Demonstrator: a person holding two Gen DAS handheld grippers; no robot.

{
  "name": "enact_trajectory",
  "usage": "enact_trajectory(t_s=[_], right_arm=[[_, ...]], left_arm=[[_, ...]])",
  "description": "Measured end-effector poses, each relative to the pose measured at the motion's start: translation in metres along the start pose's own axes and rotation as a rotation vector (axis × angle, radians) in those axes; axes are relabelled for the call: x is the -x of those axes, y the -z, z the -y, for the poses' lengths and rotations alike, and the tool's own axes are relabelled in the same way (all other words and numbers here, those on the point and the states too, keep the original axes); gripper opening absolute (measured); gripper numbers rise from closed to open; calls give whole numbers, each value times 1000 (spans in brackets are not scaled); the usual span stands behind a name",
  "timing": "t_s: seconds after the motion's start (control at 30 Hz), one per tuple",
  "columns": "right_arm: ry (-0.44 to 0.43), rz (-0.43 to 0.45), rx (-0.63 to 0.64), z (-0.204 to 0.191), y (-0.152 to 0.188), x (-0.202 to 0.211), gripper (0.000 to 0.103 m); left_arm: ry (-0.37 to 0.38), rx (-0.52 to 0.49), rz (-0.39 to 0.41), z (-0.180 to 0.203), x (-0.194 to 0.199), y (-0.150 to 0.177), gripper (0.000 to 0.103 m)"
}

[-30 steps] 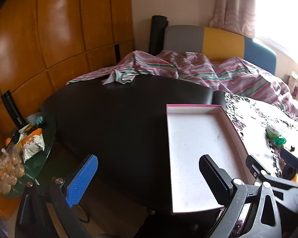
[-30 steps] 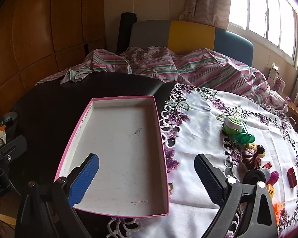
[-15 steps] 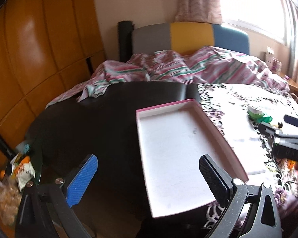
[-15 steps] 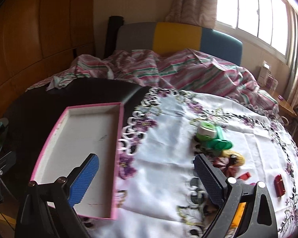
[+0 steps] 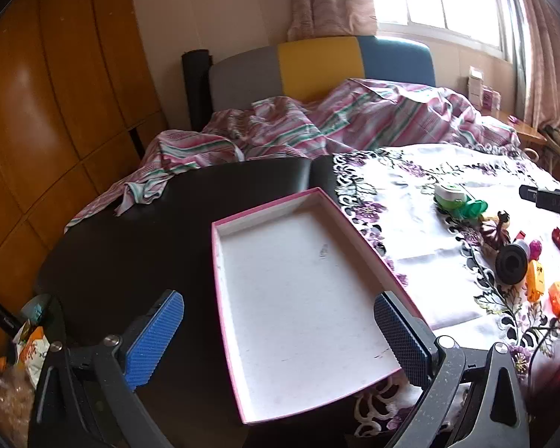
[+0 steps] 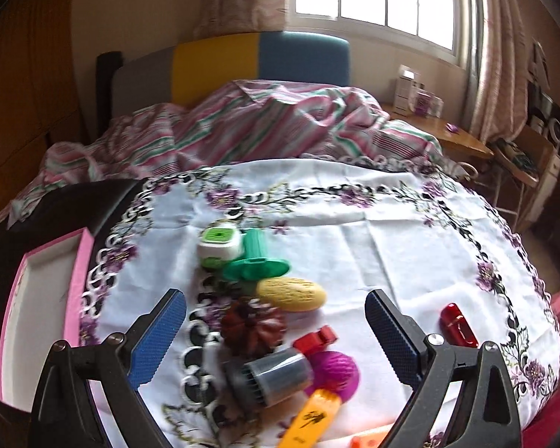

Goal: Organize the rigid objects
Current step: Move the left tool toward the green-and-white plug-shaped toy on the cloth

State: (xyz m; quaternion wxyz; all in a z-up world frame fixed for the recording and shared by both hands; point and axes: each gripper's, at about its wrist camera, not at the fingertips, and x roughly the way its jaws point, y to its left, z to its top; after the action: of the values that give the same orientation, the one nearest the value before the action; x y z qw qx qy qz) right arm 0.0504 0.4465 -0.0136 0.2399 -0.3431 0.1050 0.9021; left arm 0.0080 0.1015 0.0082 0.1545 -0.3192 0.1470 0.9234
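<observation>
Now the right gripper (image 6: 274, 332) has swung right, away from the pink-rimmed tray (image 5: 302, 298), and hovers over the cluster of small objects on the embroidered white tablecloth (image 6: 373, 239). Its jaws are spread wide and hold nothing. The left gripper (image 5: 280, 336) has also turned right since a second ago; the tray now sits between its widely parted, empty blue ribbed pads (image 5: 153, 339).

The tray is shallow, rectangular, matte white inside. Objects lie right of it: a white-and-green rounded cube (image 6: 220, 244) touching a green flanged plastic piece (image 6: 255, 265), a yellow textured oval (image 6: 291, 293), a dark ridged pumpkin shape (image 6: 252, 326), a grey finned cylinder (image 6: 268, 377), a glossy red block (image 6: 459, 324).
</observation>
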Motion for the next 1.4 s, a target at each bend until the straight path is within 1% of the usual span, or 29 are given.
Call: enact_trajectory(t_s=[0.07,0.13,0.4,0.57,0.83,1.17,1.23,1.3,1.4], right_arm=[[-2,-6,-51,15,3,-3,99],[-15,-35,-110,26,5,-9,99],[-44,-39,-209,47,3,-10,99],[-46,-33,-255,57,3,-9,99],[-54,-28,-295,66,2,-8,99],[-75,-31,-355,78,2,-9,99],[-72,-31,-369,81,2,-9,99],[-71,-32,-389,86,3,-9,99],[-71,-33,-428,93,5,-9,99]], left_arm=[[7,-14,-2,7,-1,-2,103],[16,-30,-4,14,-3,-5,103],[60,-89,-20,46,-13,-12,103],[87,-125,-28,64,-18,-17,103],[125,-179,-43,91,-29,-22,103],[177,-219,-70,118,-44,-27,103],[200,-217,-83,125,-50,-28,103],[249,-207,-116,132,-58,-31,103],[325,-150,-178,140,-75,-40,103]])
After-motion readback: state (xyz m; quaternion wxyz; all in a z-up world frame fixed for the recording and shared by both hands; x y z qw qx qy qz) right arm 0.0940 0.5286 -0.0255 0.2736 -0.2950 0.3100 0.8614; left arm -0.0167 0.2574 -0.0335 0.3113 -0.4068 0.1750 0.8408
